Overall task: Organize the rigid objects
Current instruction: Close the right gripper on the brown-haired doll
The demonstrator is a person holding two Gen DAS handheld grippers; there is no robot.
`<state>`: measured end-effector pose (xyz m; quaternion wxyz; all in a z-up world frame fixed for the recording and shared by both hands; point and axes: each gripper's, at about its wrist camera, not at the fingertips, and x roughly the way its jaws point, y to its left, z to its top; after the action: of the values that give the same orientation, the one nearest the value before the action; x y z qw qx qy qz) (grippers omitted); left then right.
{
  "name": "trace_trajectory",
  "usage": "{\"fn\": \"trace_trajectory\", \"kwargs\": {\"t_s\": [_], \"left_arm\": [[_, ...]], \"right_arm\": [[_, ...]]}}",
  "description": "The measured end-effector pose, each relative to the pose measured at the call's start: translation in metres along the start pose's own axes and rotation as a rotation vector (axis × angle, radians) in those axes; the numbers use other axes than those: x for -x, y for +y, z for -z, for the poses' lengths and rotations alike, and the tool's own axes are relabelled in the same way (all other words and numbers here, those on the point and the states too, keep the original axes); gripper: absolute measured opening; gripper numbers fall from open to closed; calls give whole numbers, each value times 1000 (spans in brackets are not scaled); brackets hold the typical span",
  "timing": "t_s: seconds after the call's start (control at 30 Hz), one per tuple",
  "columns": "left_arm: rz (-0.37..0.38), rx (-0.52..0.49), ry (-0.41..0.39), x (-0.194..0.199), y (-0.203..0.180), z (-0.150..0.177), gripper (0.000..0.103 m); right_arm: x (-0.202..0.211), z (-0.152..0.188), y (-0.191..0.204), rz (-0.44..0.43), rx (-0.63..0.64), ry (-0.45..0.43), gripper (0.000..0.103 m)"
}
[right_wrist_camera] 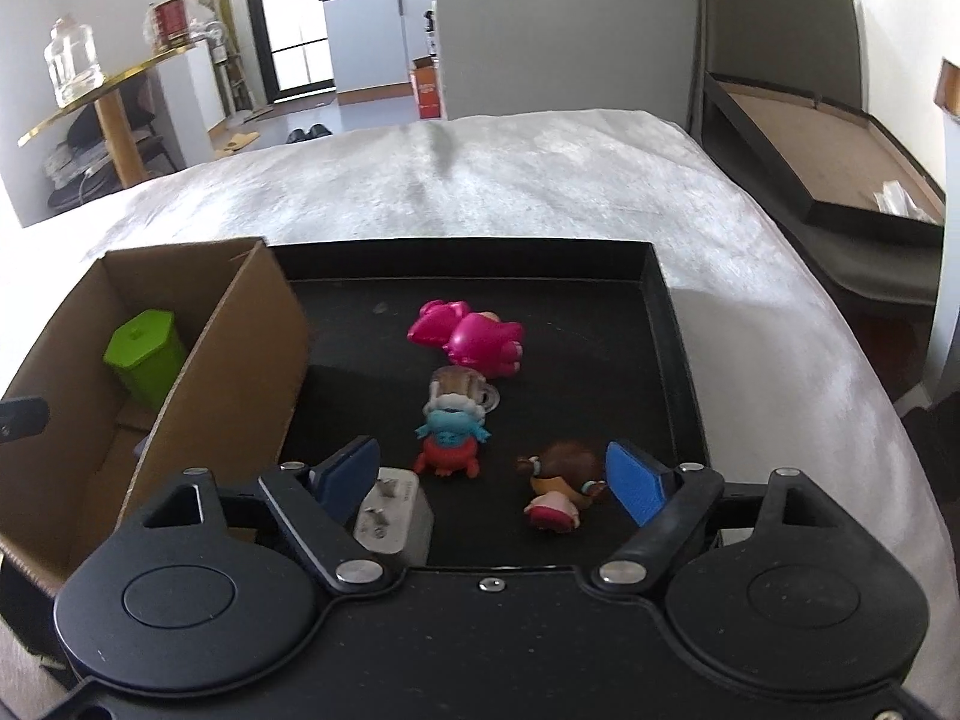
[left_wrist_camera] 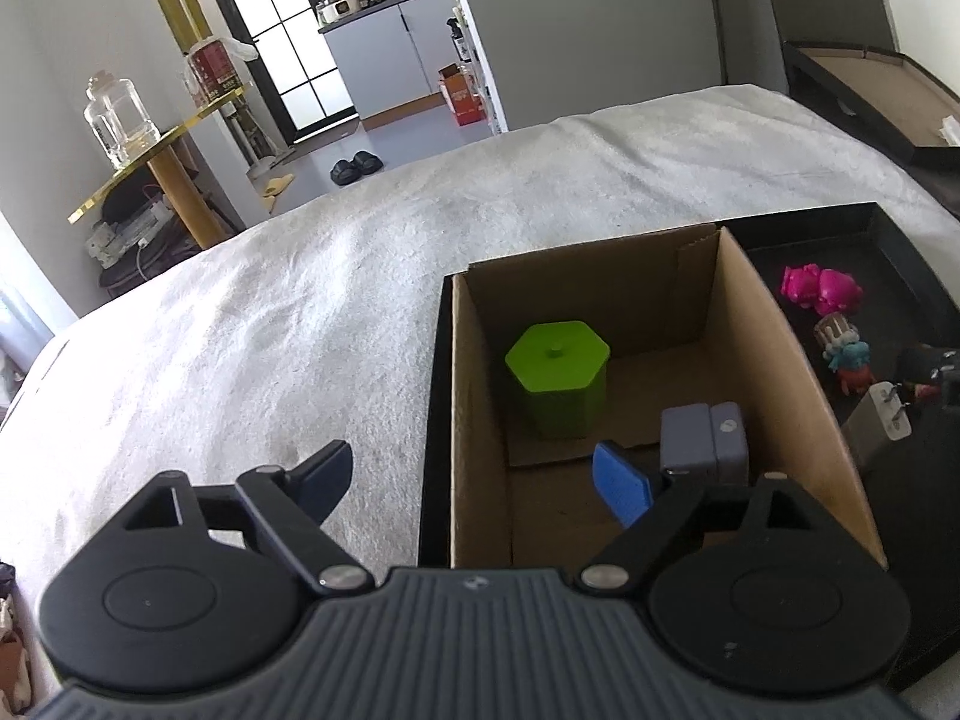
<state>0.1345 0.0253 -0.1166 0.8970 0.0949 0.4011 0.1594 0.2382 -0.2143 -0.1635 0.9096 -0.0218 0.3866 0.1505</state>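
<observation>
My left gripper (left_wrist_camera: 474,486) is open and holds nothing; its fingers straddle the near left wall of a cardboard box (left_wrist_camera: 774,360). Inside the box stand a green hexagonal lidded container (left_wrist_camera: 558,378) and a grey-purple block (left_wrist_camera: 705,438). The box sits in a black tray (right_wrist_camera: 660,312). My right gripper (right_wrist_camera: 493,480) hangs open over the tray's near part. Between its fingers lie a white plug adapter (right_wrist_camera: 393,510) beside the left pad, a brown-haired doll (right_wrist_camera: 561,489) near the right pad, and a red and blue figure (right_wrist_camera: 450,444). A pink toy (right_wrist_camera: 474,339) and a brown figure (right_wrist_camera: 456,390) lie farther back.
The tray rests on a bed with a white fuzzy cover (left_wrist_camera: 300,312). A gold side table (left_wrist_camera: 150,150) with a glass jar (left_wrist_camera: 117,117) stands at the left. At the right are a dark headboard (right_wrist_camera: 780,18) and a flat black-rimmed box (right_wrist_camera: 828,150).
</observation>
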Motion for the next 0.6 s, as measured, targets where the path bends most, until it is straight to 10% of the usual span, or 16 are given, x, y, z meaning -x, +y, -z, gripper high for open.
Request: {"fn": "trace_trajectory", "kwargs": {"t_s": [0.6], "left_arm": [[-84,-59,58,-13,-18,-5,86]], "right_arm": [[-41,11,-33,63,-47,78,70]]}}
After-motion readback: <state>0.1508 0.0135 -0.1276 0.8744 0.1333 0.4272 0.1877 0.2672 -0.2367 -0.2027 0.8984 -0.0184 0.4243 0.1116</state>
